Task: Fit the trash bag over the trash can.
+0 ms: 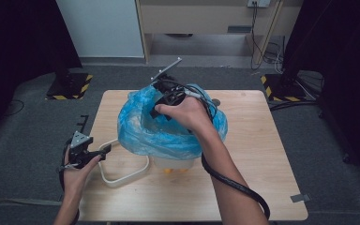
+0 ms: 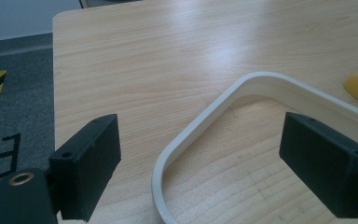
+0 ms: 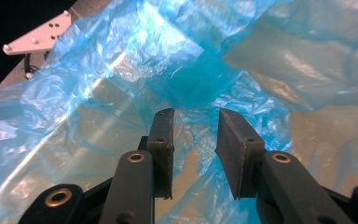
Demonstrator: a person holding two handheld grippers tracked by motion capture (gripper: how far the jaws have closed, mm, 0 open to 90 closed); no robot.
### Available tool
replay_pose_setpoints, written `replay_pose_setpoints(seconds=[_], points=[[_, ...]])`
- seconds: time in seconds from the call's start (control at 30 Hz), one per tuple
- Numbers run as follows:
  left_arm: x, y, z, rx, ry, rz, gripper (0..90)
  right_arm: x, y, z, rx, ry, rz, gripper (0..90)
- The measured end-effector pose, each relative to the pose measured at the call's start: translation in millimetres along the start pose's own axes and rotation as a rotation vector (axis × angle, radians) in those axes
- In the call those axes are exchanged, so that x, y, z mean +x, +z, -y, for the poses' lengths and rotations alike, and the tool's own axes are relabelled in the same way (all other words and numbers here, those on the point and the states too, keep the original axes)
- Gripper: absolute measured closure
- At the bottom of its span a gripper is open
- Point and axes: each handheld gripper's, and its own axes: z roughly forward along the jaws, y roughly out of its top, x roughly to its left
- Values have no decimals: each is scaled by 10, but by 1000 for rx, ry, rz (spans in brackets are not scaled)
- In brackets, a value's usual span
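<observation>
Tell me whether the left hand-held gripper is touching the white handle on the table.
Apart. The left gripper view shows the left hand-held gripper open, the white handle curving between its jaws with bare wood either side.

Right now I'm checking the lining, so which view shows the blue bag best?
The high view: there the whole blue bag shows, draped over a pale bin with the right gripper inside. The right gripper view shows only crumpled film close up, and the left gripper view shows table and a white handle.

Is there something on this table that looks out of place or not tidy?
Yes. The blue plastic bag sits crumpled and bunched over the white container, not spread neatly. The white ring-shaped part lies detached on the table by the left claw.
</observation>
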Motion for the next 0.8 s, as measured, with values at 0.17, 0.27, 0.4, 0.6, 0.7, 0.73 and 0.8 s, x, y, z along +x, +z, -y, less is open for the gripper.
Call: replay_pose_setpoints(seconds=[0.17,0.27,0.4,0.6,0.7,0.73,0.8], points=[[-9,1,-4,1,3,2,119,-27,-68,-17,-28,11,14,691],[-10,2,-4,3,5,3,119,-60,-56,-28,-30,24,38,698],[-4,1,-1,0,1,2,119,-94,-1,-38,-30,41,59,701],[0,-1,-1,-2,1,2,119,-136,105,-43,-13,53,68,706],[1,0,-1,-2,1,2,119,-164,144,-38,-6,57,67,707],[1,0,-1,-2,1,2,120,-172,155,-35,-4,54,69,707],[-1,-1,-2,-3,1,2,119,-173,172,-34,1,57,69,708]])
